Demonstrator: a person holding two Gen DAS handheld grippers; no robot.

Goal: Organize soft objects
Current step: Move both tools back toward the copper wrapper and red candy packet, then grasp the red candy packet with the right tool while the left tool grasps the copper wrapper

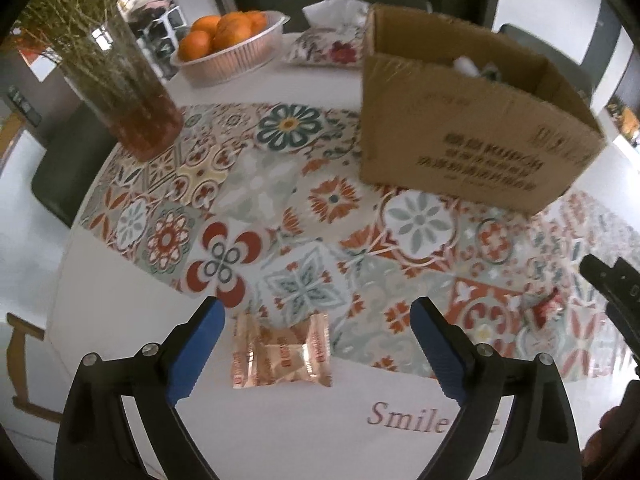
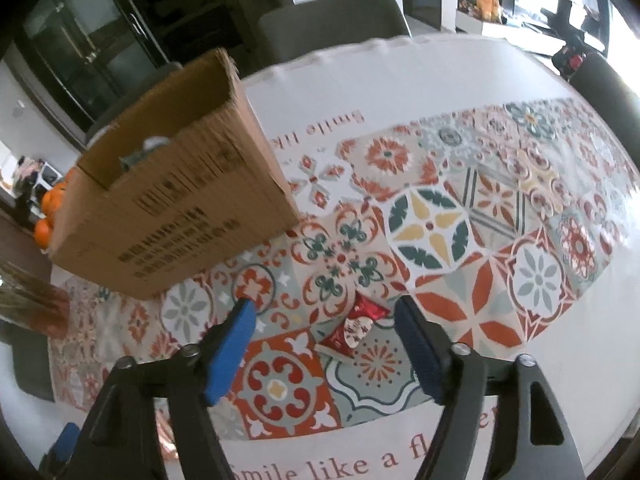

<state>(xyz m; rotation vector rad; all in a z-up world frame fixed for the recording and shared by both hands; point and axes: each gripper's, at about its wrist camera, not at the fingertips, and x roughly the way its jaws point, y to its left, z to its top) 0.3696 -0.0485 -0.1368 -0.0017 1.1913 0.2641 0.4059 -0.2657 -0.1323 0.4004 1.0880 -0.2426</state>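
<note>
A shiny pink-gold snack packet (image 1: 282,352) lies flat on the tablecloth between the blue pads of my left gripper (image 1: 316,312), which stands open above it without touching. A red and white wrapped packet (image 2: 354,330) lies on the patterned cloth between the pads of my right gripper (image 2: 324,312), also open and clear of it. The same red packet (image 1: 544,308) shows at the right of the left wrist view, beside the right gripper's black body. An open cardboard box (image 1: 472,120) stands behind, with some items inside; it also appears in the right wrist view (image 2: 172,208).
A glass vase of dried stems (image 1: 120,92) stands at the back left. A bowl of oranges (image 1: 228,40) and a floral tissue pouch (image 1: 332,40) sit behind. The round table (image 1: 120,312) has dark chairs (image 2: 332,20) around it.
</note>
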